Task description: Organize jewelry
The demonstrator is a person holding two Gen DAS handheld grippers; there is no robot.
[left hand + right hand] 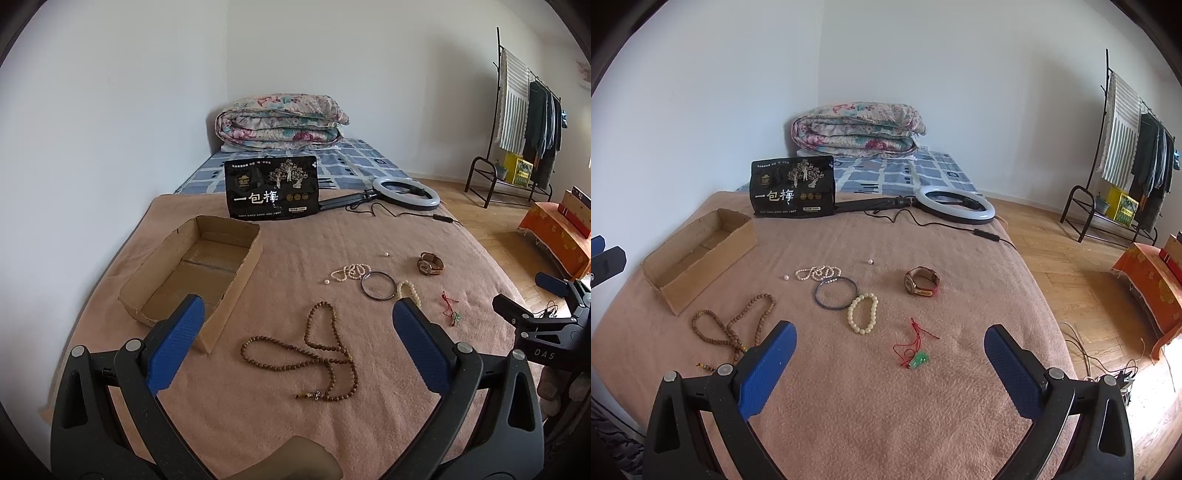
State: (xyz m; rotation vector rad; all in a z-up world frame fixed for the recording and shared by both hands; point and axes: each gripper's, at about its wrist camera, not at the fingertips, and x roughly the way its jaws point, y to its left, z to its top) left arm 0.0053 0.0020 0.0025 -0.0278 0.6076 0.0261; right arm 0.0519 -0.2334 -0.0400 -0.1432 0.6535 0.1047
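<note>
The open brown cardboard box [192, 273] lies ahead of my left tongs [295, 332], a little to their left, and I see nothing inside it. So I judge the task has not started: all the jewelry is still spread on the pink blanket [886, 406]. Its long axis runs away from me and leans to the right.

The long brown wooden bead necklace [317, 354] lies just between and ahead of my left tongs, in loose loops, with its tassel end pointing toward me. My left tongs are released, jaws wide apart, holding nothing.

Ahead of my right tongs [890, 347], also released and empty, lie the dark thin bangle [835, 293], the cream bead bracelet [863, 314] touching it, and the white pearl string [818, 274] behind it. The brown-strap watch [921, 281] rests on its side farther right. The red cord with a green charm [912, 349] lies nearest, between the jaws. Two loose pearls [870, 261] sit apart.
</note>
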